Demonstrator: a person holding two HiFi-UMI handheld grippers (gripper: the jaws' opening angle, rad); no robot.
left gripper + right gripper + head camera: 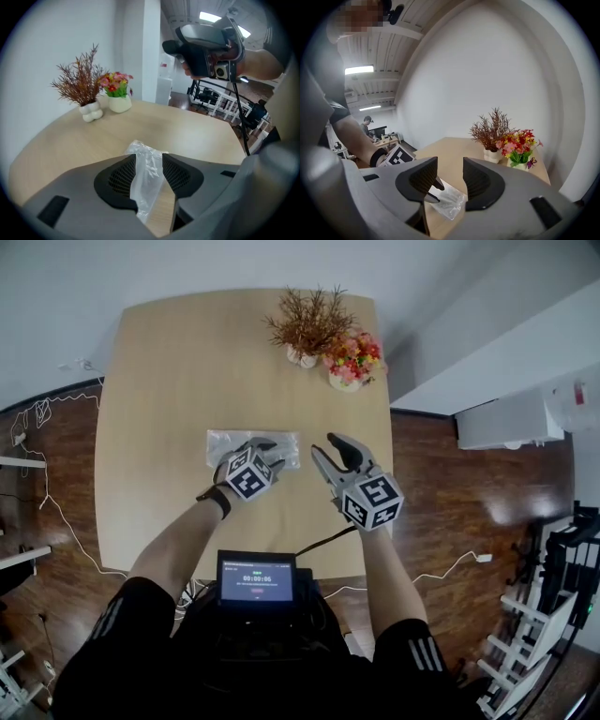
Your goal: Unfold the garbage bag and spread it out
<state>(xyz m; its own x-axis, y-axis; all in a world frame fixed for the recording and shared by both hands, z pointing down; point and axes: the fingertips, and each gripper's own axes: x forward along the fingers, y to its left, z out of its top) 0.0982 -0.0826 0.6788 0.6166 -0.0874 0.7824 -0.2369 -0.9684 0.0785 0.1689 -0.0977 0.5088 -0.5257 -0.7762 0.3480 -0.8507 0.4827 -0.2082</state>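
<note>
Folded garbage bag (225, 441) lies flat on tabletop (178, 362), long axis crosswise. Left claw (269, 454) is spread over its right half and nearer. Right claw (330, 450) is spread and empty, just off the bag's right end.

I see the garbage bag (225, 442) as a clear, crinkled plastic sheet, folded into a flat, narrow rectangle. It lies flat on the tabletop (169, 381), nearer me than the flower pot (345, 371) and to its left.
</note>
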